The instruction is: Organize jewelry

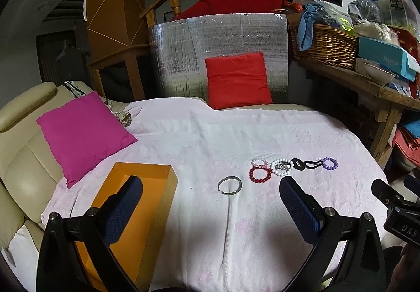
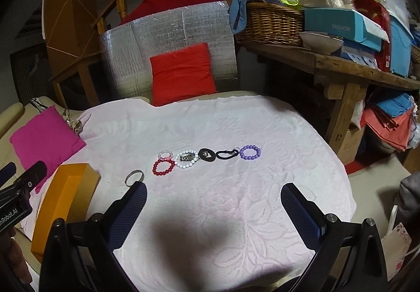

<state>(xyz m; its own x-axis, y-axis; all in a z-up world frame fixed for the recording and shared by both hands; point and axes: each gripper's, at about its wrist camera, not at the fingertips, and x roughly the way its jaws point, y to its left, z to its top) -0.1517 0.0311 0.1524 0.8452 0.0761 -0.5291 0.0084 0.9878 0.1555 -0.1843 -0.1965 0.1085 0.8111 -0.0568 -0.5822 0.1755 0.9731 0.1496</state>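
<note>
Left gripper (image 1: 210, 194) hangs with its jaws spread wide and nothing between them, above the near part of the pink blanket (image 1: 199, 139). From its own camera, the silver bangle (image 1: 230, 185) lies straight ahead, alone, between the orange box (image 1: 147, 187) at the blanket's left edge and the row of beads. That row runs rightward: red bracelet (image 1: 260, 174), small pink bracelet (image 1: 259, 162), white bracelet (image 1: 282, 167), a black oval piece (image 1: 298, 163), a black clip (image 1: 312, 163), purple bracelet (image 1: 329, 163)

Right gripper (image 2: 214, 196), seen through its own camera, is likewise wide apart and empty, hovering nearer the blanket's middle. The same row sits ahead of it, the purple bracelet (image 2: 250, 152) at the far right end and the bangle (image 2: 134, 177) beside its left fingertip

Judging by the layout, the bangle seems the likely first pick for the box. It lies flat and thin, so one finger should drop inside the ring, the other outside, pinching the rim without snagging the soft cloth
</note>
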